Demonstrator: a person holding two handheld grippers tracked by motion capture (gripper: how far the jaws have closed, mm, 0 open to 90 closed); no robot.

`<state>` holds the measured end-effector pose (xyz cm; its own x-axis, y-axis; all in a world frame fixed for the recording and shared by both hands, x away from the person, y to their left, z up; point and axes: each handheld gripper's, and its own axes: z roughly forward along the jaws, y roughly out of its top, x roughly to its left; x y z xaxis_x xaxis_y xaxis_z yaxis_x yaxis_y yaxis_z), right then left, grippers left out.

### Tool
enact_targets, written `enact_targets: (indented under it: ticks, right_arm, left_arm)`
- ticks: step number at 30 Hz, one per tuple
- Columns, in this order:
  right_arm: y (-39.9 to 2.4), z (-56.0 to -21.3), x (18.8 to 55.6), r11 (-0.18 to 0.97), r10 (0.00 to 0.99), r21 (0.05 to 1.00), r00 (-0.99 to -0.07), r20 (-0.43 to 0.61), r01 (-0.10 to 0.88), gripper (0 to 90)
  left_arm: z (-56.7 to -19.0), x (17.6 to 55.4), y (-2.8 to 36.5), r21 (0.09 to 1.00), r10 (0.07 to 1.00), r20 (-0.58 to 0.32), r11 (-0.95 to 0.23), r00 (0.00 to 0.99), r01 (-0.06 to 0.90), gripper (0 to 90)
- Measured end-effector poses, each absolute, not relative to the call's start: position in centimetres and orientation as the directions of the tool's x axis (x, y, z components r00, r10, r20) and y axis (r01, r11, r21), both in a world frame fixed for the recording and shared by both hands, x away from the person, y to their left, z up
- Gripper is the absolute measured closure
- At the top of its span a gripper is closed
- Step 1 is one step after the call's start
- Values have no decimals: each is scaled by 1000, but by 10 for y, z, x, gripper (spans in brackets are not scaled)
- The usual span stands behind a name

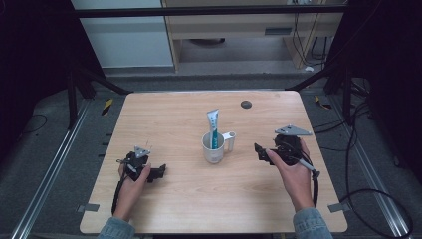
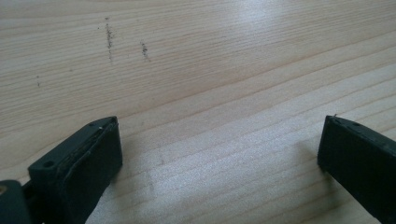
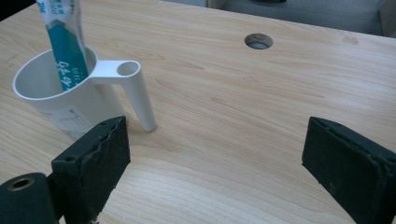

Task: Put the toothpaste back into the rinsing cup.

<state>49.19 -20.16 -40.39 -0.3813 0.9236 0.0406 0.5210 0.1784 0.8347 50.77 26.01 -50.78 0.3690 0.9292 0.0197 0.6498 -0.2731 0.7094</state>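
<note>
Standing upright in the white plastic cup with a straight side handle (image 1: 215, 146) at the middle of the pale wooden table (image 1: 189, 209), the teal-and-white toothpaste tube (image 1: 213, 125) has a near-vertical long axis. The right gripper (image 1: 260, 151), jaws wide and empty, lies just right of the cup and points at its handle; it is judged the nearer. The left gripper (image 1: 160, 172), also wide and empty, sits farther off over bare wood.

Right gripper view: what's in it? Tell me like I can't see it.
A white cup stands on a wooden table with a toothpaste tube standing in it. The right gripper, jaws wide open and empty, points just right of the cup's handle.
</note>
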Motion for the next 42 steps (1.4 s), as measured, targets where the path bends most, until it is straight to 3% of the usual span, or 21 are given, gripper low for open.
enact_targets:
  ticks: [18, 42]
  right_arm:
    - [-237, -421, 488, 152, 955, 817, -297, 24, 556, 83]
    - [-250, -474, 501, 146, 966, 742, -257, 36, 654, 182]
  left_arm:
    - [-508, 508, 260, 709, 929, 20, -273, 369, 650, 0]
    - [-508, 508, 260, 709, 929, 20, -274, 370, 650, 0]
